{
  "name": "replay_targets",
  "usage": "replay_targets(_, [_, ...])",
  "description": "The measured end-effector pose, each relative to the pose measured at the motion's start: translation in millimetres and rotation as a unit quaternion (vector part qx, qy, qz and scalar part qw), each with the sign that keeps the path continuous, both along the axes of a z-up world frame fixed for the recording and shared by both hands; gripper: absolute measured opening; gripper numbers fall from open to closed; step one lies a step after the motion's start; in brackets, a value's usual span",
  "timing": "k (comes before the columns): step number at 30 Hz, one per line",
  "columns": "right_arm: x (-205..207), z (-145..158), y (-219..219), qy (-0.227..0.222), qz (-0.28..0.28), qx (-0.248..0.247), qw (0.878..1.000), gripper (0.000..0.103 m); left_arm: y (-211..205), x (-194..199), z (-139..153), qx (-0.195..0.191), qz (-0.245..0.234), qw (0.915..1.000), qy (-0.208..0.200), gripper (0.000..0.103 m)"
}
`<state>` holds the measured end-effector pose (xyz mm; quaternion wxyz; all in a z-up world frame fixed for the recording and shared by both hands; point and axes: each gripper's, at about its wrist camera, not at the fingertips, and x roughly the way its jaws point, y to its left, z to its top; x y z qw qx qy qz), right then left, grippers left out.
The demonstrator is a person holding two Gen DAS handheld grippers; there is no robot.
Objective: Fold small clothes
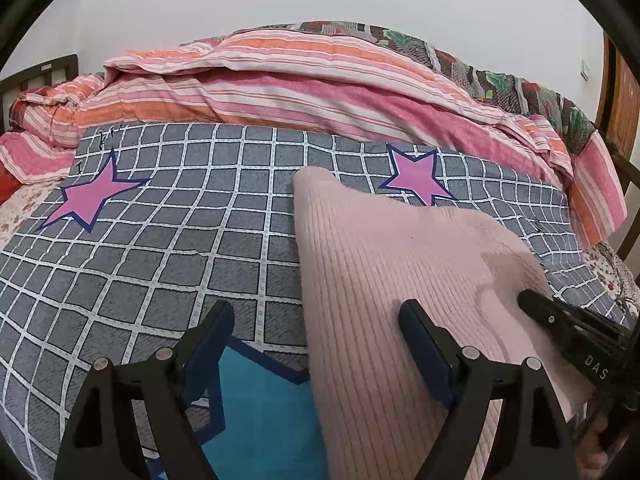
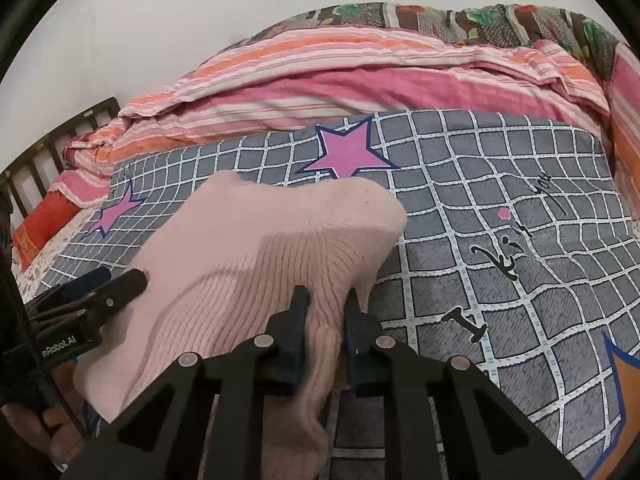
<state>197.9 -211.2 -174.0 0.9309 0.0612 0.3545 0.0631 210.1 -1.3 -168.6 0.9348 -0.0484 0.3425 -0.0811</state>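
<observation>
Pink knit garment (image 1: 400, 264) on a bed's checked cover (image 1: 160, 240)

Right hand-held gripper (image 2: 323, 300) pinches the garment's near right edge; left hand-held gripper (image 1: 316, 312) gapes wide over its left edge, clamping nothing. Striped bedding (image 1: 280, 88) lies far behind.

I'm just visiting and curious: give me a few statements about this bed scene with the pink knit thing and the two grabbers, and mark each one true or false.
1. The right gripper is pinching the pink knit garment. True.
2. The left gripper is clamped shut on the garment. False: its jaws stand wide apart, one finger over the grey checked sheet and one over the knit.
3. The sheet carries pink stars. True.
4. The garment is neatly folded into a small square. False: it lies spread across the sheet, with one edge gathered in the right gripper.
5. A striped pink and orange quilt is bunched behind the sheet. True.
</observation>
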Motion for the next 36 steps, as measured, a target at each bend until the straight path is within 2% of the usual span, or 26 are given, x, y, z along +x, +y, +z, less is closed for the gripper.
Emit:
replay_targets(5, [0.1, 0.1, -3.2, 0.003, -0.001, 0.011, 1.0, 0.016, 0.8, -1.4, 0.8, -0.002, -0.003, 1.0, -0.003, 0.084])
replay_targets(13, [-6.3, 3.1, -8.1, 0.004, -0.009, 0.015, 1.0, 0.023, 5.3, -6.7, 1.6, -0.007, -0.009, 0.9999, -0.003, 0.084])
replay_targets(19, [-10.8, 5.1, -10.1, 0.004, -0.012, 0.016, 1.0, 0.023, 14.6, -13.6, 5.2, -0.015, -0.014, 0.9997, -0.01, 0.085])
replay_targets(22, [-7.3, -0.5, -3.5, 0.005, -0.017, -0.013, 1.0, 0.022, 20.7, -19.1, 8.2, -0.01, -0.008, 0.9996, -0.024, 0.085])
replay_targets(29, [-9.5, 0.4, -9.0, 0.009, -0.02, 0.006, 1.0, 0.022, 32.9, -15.8, -0.8, -0.034, -0.03, 0.999, 0.005, 0.085])
replay_targets(31, [-17.2, -0.3, -10.4, 0.008, -0.027, 0.014, 0.999, 0.026, 36.4, -15.4, -2.0, -0.044, -0.036, 0.9983, 0.015, 0.085])
replay_targets(36, [-30.9, 5.8, -4.8, 0.014, -0.031, -0.001, 0.999, 0.026, 34.0, -22.7, 2.0, -0.021, -0.044, 0.9987, 0.012, 0.085])
